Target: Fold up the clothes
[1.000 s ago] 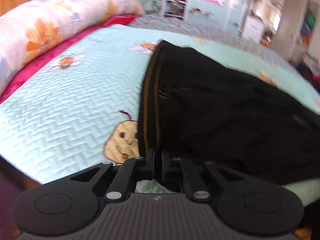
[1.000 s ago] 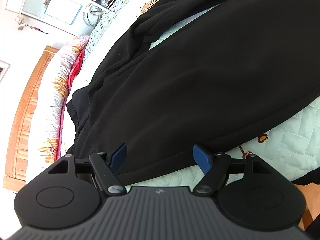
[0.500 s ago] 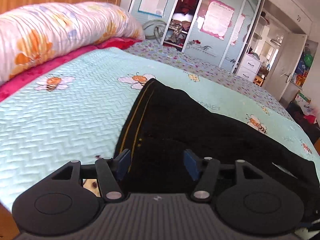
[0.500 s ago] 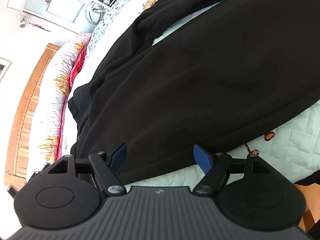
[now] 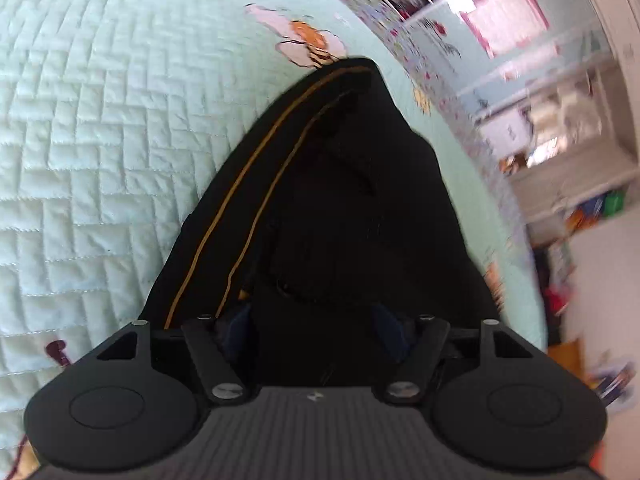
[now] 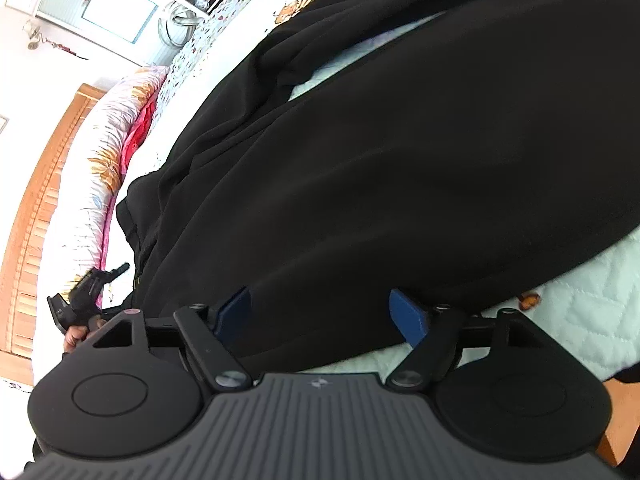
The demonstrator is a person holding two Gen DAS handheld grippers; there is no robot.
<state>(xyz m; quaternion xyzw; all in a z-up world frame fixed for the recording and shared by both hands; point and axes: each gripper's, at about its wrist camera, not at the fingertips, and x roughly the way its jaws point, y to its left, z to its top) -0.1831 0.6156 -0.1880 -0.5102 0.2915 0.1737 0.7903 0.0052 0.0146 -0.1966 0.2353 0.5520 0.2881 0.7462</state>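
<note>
Two grippers show, one in each view. A second ago the left gripper [image 5: 314, 330] had its jaws pressed together on the edge of the black trousers [image 5: 332, 216]; now they are opening, the dark blue pads [image 5: 386, 326] stand apart, and black cloth lies between them without either pad clearly pressing it. Its view has also swung: the floral pillow and headboard at the upper left are gone, and the waistband with its two yellow stitch lines now runs up the centre. The right gripper [image 6: 322, 318] is spread as before, jaws still easing wider, its pads just over the trousers' near edge at the lower centre, nothing pinched. New in the right view, at the lower left, is the other gripper [image 6: 86, 294] with a few fingers [image 6: 76, 336] of the person's hand below it. One pair of black trousers lies on one pale green quilted bedspread [image 5: 100, 140], filling most of the right view. One floral pillow [image 6: 114, 148] and one wooden headboard [image 6: 42, 216] sit at the left there. The left view's right side is motion-blurred, and the trousers' far end is cut off at the frame edge.
</note>
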